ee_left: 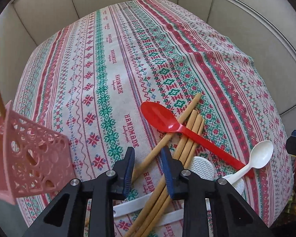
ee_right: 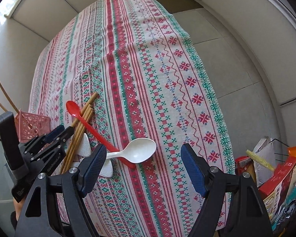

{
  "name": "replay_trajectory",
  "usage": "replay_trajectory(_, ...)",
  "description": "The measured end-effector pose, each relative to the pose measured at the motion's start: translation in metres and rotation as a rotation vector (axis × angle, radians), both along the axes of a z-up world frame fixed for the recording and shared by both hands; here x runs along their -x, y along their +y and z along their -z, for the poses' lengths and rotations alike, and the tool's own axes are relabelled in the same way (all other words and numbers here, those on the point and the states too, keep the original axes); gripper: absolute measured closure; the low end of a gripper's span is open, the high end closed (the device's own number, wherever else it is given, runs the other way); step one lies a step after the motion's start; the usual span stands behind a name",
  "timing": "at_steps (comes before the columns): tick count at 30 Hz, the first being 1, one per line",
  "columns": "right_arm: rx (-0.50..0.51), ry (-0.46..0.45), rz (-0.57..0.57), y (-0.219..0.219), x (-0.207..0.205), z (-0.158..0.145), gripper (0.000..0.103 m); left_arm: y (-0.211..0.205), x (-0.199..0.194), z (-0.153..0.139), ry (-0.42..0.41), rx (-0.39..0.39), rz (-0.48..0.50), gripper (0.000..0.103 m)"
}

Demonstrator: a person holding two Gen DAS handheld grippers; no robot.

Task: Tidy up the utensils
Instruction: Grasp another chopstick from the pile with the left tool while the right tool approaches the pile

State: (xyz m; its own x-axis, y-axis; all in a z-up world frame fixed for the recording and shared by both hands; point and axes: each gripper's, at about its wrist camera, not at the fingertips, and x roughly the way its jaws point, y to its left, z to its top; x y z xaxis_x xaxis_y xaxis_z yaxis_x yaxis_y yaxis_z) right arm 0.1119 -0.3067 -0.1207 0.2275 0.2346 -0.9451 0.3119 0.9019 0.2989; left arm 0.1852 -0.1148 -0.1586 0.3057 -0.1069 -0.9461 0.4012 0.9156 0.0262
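Closing in on the pile: left hand-held gripper [ee_left: 148, 156] sits narrow around one loose wooden chopstick [ee_left: 148, 163], which lies between the jaws; whether the pads press it I cannot tell. Right hand-held gripper [ee_right: 143, 167] hangs wide and empty, just near of the white spoon [ee_right: 137, 151].

Utensils lie heaped at the near edge of the bench [ee_left: 112, 75] under a patterned cloth: chopstick bundle [ee_left: 189, 136], red spoon [ee_left: 175, 128] across it, the white spoon over the red handle.

Pink basket [ee_left: 31, 158] at left already holds sticks, so sorting is early.

Next: pinch that single stick without dragging the bundle, lift, carry left to the basket.

Hidden: the stick's near end, white ridged pieces [ee_left: 204, 166] under the pile (identity unclear), basket cut off by the frame edge.
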Motion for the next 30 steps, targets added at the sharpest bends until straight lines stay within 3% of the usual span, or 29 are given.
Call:
replay_trajectory(5, -0.001, 0.011, -0.001, -0.003, -0.002, 0.004, 0.023, -0.004, -0.007, 0.004, 0.003, 0.006, -0.017, 0.077)
replay_trajectory(11, -0.013, 0.01, 0.017, -0.01, 0.001, 0.005, 0.023, -0.002, -0.011, 0.006, 0.044, 0.022, -0.09, 0.087)
replay_trajectory(21, -0.019, 0.021, 0.017, -0.005, -0.001, 0.01, 0.023, 0.016, 0.006, 0.007, 0.204, 0.09, -0.153, 0.094)
replay_trajectory(30, -0.048, 0.027, 0.005, 0.007, -0.011, 0.016, 0.023, 0.016, -0.001, 0.002, 0.107, 0.12, -0.135, 0.089)
